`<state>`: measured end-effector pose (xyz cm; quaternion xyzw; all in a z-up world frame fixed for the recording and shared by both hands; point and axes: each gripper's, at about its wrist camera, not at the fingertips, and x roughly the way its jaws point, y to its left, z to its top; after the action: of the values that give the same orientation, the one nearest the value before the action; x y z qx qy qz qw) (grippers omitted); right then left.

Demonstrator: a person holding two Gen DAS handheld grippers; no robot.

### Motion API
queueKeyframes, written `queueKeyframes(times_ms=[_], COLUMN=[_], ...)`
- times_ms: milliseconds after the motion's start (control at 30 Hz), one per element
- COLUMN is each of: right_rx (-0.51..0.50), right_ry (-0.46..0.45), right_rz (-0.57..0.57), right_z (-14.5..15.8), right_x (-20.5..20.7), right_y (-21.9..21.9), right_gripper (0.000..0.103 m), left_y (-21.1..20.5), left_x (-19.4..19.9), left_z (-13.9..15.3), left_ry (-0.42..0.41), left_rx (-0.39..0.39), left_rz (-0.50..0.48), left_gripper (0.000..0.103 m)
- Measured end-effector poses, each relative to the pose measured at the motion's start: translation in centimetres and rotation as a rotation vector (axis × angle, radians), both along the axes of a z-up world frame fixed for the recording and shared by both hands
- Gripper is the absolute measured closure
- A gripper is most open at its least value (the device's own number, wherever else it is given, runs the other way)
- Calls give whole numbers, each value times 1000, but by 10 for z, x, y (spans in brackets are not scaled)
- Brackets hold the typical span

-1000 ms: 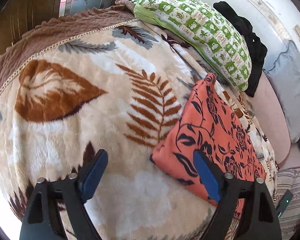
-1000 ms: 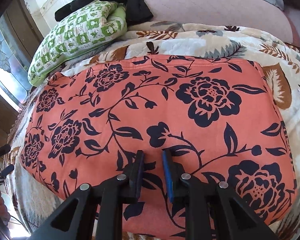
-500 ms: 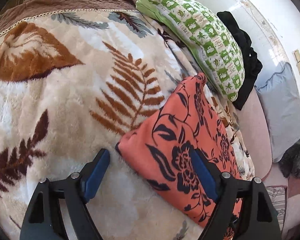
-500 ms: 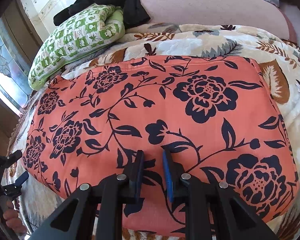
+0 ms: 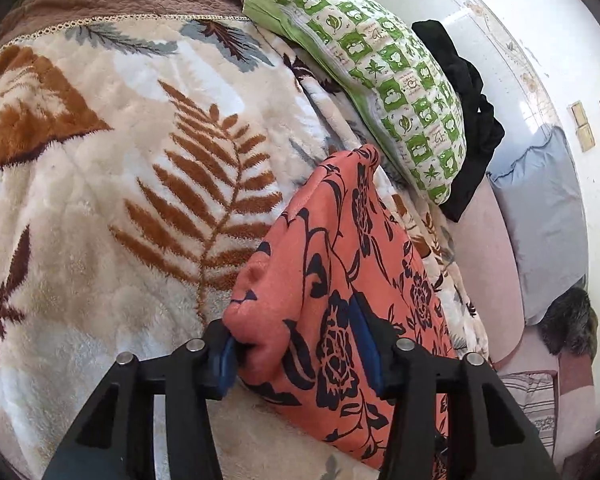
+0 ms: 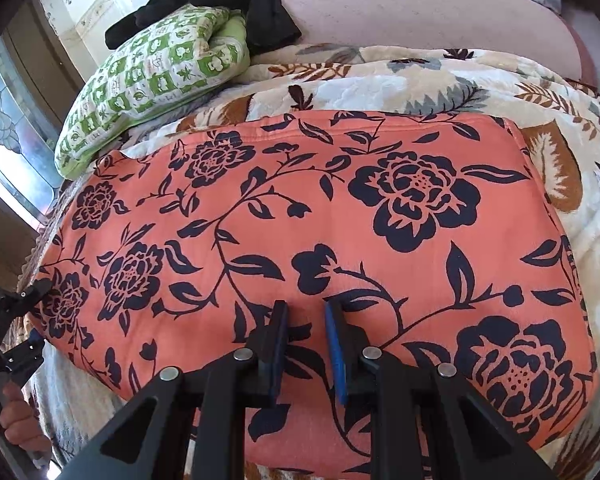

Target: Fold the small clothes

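An orange garment with a dark flower print [image 6: 300,216] lies spread on a leaf-patterned blanket [image 5: 100,184]. In the left wrist view the garment [image 5: 340,272] shows edge-on. My left gripper [image 5: 296,344] has its two fingers around the garment's near corner, which bunches between them; the jaws stand part-way shut. It also shows at the left edge of the right wrist view [image 6: 24,320]. My right gripper [image 6: 304,344] is shut on the garment's near edge, with a narrow gap filled by cloth.
A green-and-white patterned pillow [image 5: 380,68] and a black garment [image 5: 468,120] lie at the head of the bed. A pink headboard [image 6: 420,12] and a grey pillow [image 5: 540,208] are behind them. A stained-glass window [image 6: 4,120] is at the left.
My left gripper has moved right onto the garment's corner and its fingers have closed in around it. The right gripper has stayed shut on the near edge.
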<state>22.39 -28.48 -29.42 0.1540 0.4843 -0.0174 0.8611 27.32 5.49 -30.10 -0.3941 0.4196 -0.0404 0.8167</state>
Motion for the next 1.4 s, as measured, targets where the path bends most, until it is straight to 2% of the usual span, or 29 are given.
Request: queueKeyframes(times_ms=[100,167,267,467,567,667,733,767,800,833,867,967,1033,1100,1167,1200,1233,1267,1300,1400], right_rx=[-4,-6,-4,-10,-36,64,110,121,139,162,188,224,250,212,192,191,184,171,141,74], right_ry=[-2,-3,-5,-2,15,8,-12,-14,-11,-8,-24,-36,1,46,94,121,145,166,186,163], right_rz=[0,-2,-1,17,55,144,196,225,262,302,335,368,383,388,378,375,368,363,366,340], right_z=[0,0,0,1,9,27,49,61,72,81,91,109,109,100,87,80,74,68,64,60], right_x=[0,0,0,-1,1,13,31,44,58,71,84,121,145,164,179,184,189,191,193,186], right_y=[0,0,1,0,4,10,19,26,36,48,59,91,109,127,136,138,136,135,133,108], right_gripper=[81,81,81,81,81,81,80,70,41,24,14,14,15,15,16,21,29,62,80,86], left_y=[3,0,-10,-40,-62,-87,-98,-102,-105,-108,-111,-117,-120,-123,-129,-132,-135,-138,-142,-156], left_x=[4,3,2,-5,-13,-24,-30,-33,-35,-36,-37,-39,-40,-40,-43,-44,-45,-46,-47,-51], left_z=[-5,1,14,35,43,49,50,50,50,50,50,48,49,49,49,49,48,48,48,51], left_ry=[16,-7,-71,-185,-241,-302,-321,-332,-342,-348,-352,-359,-361,-364,-372,-377,-383,-389,-396,-433], left_rx=[-19,18,69,214,316,432,471,485,504,520,530,550,549,546,554,558,562,564,560,532], left_rz=[-9,-25,-76,-168,-225,-293,-325,-336,-344,-350,-357,-373,-382,-395,-411,-421,-430,-440,-456,-508], left_gripper=[50,73,80,83,84,84,84,84,84,85,85,85,85,85,85,85,85,85,85,85])
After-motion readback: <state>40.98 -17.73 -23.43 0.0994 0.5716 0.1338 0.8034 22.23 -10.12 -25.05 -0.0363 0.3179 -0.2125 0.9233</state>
